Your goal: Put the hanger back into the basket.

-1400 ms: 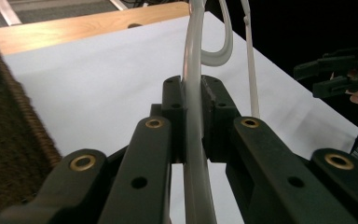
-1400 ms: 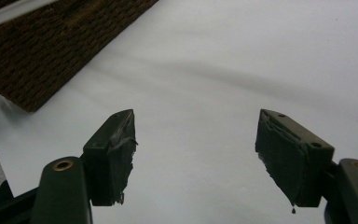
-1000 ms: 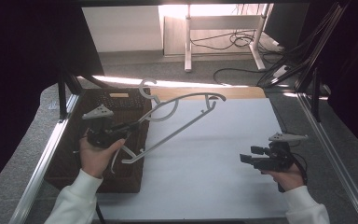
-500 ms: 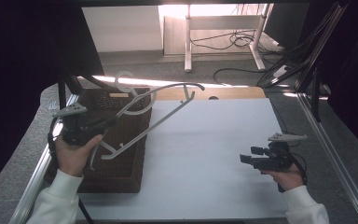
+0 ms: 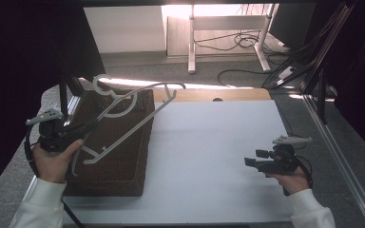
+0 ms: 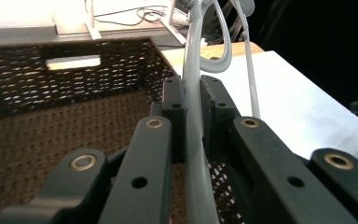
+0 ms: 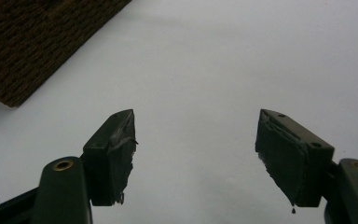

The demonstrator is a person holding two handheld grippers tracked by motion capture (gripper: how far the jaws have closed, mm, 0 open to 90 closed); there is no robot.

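Note:
A white plastic hanger (image 5: 133, 114) hangs tilted over the dark woven basket (image 5: 133, 171) at the table's left. My left gripper (image 5: 91, 126) is shut on the hanger's arm, above the basket's left side. In the left gripper view the pale hanger (image 6: 196, 140) runs up between the closed jaws, its hook near the top edge, with the basket (image 6: 37, 93) beneath. My right gripper (image 5: 251, 162) hovers low over the white table (image 5: 209, 142) at the right, open and holding nothing; in the right gripper view (image 7: 196, 135) its jaws stand wide apart above the bare surface.
A metal frame (image 5: 332, 142) borders the table on both sides. A wooden strip (image 5: 218, 94) runs along the far edge. Beyond it are a desk's legs and cables (image 5: 237, 42) on the floor. The basket's corner (image 7: 37, 42) appears at the right gripper view's upper left.
My left gripper has carried the hanger leftward, from the basket's right part to over its left side, and the hanger's hook end has swung left with it. The right gripper has stayed in place.

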